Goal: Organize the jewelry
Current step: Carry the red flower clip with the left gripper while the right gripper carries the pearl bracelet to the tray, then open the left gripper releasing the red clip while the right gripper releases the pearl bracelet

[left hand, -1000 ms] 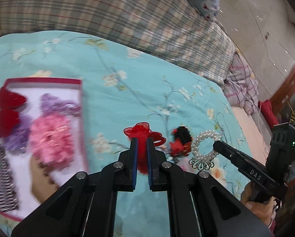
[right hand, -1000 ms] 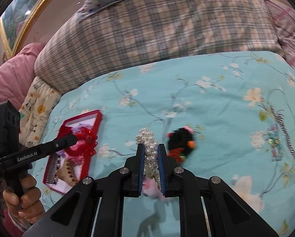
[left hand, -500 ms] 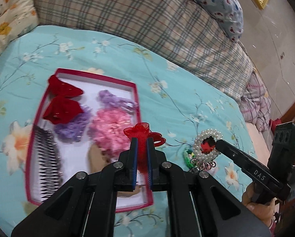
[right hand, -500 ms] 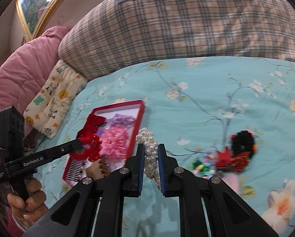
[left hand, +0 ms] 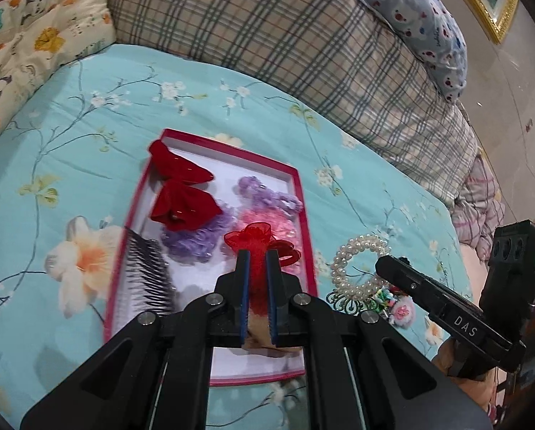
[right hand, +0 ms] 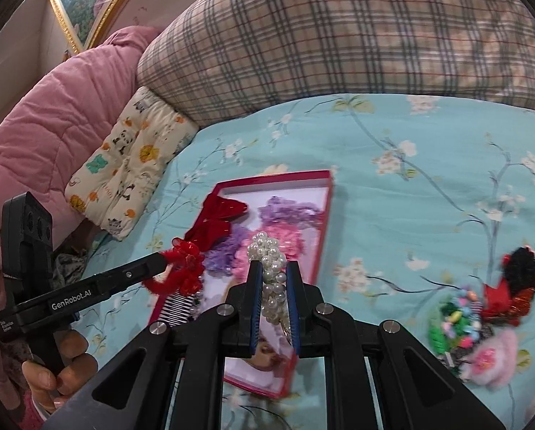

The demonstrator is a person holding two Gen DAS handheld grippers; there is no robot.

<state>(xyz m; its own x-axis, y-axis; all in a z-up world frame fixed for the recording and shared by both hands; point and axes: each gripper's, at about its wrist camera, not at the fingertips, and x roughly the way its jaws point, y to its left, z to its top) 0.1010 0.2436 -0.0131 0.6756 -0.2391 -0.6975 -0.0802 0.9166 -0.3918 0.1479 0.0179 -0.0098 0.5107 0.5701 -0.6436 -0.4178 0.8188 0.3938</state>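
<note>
My left gripper [left hand: 256, 256] is shut on a red fabric flower hair tie [left hand: 254, 240] and holds it over the near right part of the red-rimmed box [left hand: 301, 193]. The box holds red bows [left hand: 181, 204], purple scrunchies [left hand: 195, 238], a pink scrunchie [left hand: 285, 224] and a black comb [left hand: 149, 276]. My right gripper [right hand: 273, 268] is shut on a pearl bracelet [right hand: 269, 254], also visible in the left wrist view [left hand: 357, 268], and holds it above the box's near edge [right hand: 324, 222]. The left gripper with the red tie shows in the right wrist view [right hand: 181, 265].
Loose hair pieces lie on the teal floral bedsheet right of the box: a black and red clip [right hand: 514, 279], a green beaded piece [right hand: 453, 322], a pink pompom [right hand: 489, 362]. A plaid pillow [right hand: 339, 43], a cartoon cushion [right hand: 124, 165] and a pink quilt [right hand: 52, 107] border the bed.
Both grippers have moved left toward the box, each carrying its item. The box now lies directly under the left gripper, and the loose pile has fallen behind to the right.
</note>
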